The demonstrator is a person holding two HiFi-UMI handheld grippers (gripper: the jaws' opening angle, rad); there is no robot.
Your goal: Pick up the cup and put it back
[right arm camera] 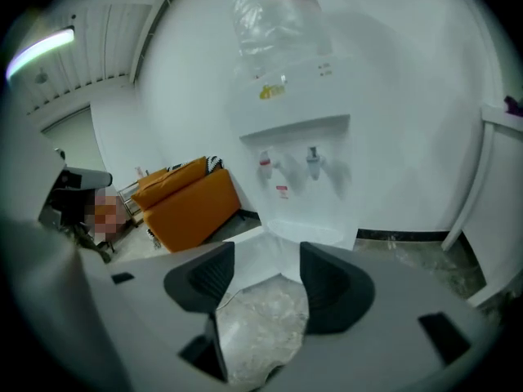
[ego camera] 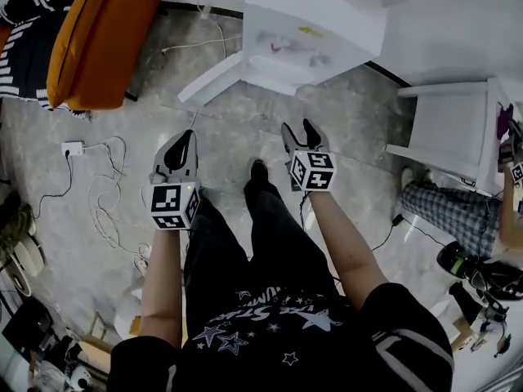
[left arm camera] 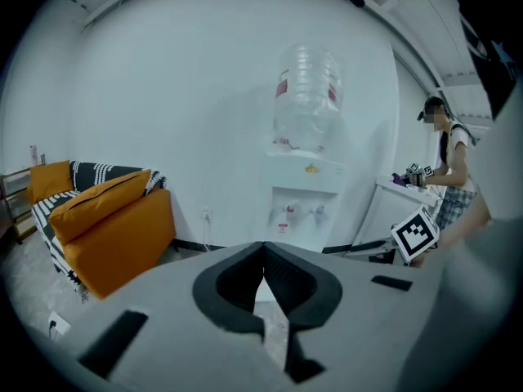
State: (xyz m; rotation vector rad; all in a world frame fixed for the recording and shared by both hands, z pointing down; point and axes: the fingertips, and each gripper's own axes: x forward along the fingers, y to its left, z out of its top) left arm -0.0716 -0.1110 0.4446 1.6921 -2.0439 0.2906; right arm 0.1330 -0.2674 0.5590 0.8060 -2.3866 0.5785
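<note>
The left gripper (ego camera: 189, 135) is being held with its jaws pressed together on nothing, the right gripper (ego camera: 299, 126) with jaws spread and empty, both being pointed toward the water dispenser (ego camera: 315, 33), the cup not discernible in any view.

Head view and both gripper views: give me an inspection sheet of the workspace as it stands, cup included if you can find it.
Surface: grey stone floor; no tabletop in front of the grippers.
Job's things: cup, nothing seen; water dispenser straight ahead, clear bottle on top.
Clutter: dark equipment on the floor at lower right.
Grippers: left hand-held gripper jaws together, empty; right hand-held gripper jaws apart, nothing between them.
Cables: white power strip with a loose white cable looped on the floor to the left.
Surroundings: orange sofa, white table, second person beside it.
</note>
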